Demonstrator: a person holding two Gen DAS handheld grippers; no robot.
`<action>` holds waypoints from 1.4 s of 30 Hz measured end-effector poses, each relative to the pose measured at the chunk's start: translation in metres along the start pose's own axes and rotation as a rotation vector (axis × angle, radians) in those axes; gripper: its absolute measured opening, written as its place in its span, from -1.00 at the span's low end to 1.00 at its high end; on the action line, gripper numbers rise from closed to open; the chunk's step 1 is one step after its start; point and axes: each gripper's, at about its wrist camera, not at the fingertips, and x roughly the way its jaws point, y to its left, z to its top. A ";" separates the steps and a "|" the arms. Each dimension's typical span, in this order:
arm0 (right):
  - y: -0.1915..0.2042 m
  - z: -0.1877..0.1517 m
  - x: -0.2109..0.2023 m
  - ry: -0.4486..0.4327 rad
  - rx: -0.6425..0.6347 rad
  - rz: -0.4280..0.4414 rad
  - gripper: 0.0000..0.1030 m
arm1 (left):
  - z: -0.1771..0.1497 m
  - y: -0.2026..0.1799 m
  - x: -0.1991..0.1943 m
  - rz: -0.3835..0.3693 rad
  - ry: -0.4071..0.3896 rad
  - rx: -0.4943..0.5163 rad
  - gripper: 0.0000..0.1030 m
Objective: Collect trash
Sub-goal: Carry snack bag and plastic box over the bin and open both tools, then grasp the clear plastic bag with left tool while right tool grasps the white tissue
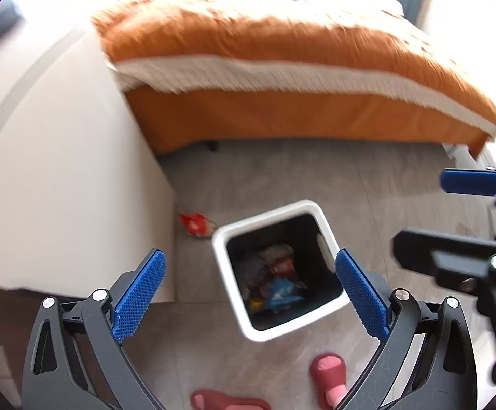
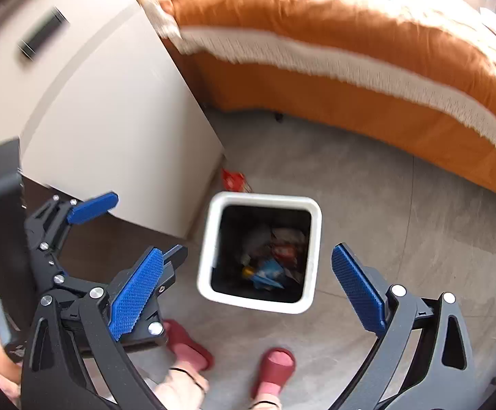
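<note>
A white square trash bin with a black liner stands on the grey floor. Several wrappers lie inside it. A red wrapper lies on the floor behind the bin, against the white cabinet. My left gripper is open and empty above the bin; it also shows in the right wrist view. My right gripper is open and empty above the bin; one of its blue fingertips shows at the right edge of the left wrist view.
A white cabinet stands left of the bin. A bed with an orange fringed cover lies beyond. The person's feet in pink slippers are just in front of the bin.
</note>
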 end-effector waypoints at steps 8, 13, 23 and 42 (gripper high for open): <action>0.057 0.033 -0.121 -0.169 -0.092 0.057 0.91 | 0.016 0.022 -0.140 0.035 -0.129 -0.174 0.90; 0.108 0.054 -0.176 -0.257 -0.206 0.127 0.91 | 0.022 0.044 -0.223 0.107 -0.221 -0.259 0.90; 0.253 0.093 -0.219 -0.360 -0.497 0.340 0.91 | -0.003 0.145 -0.350 0.402 -0.348 -0.462 0.90; 0.556 0.065 -0.167 -0.260 -0.944 0.596 0.91 | -0.148 0.362 -0.446 0.876 -0.280 -0.862 0.90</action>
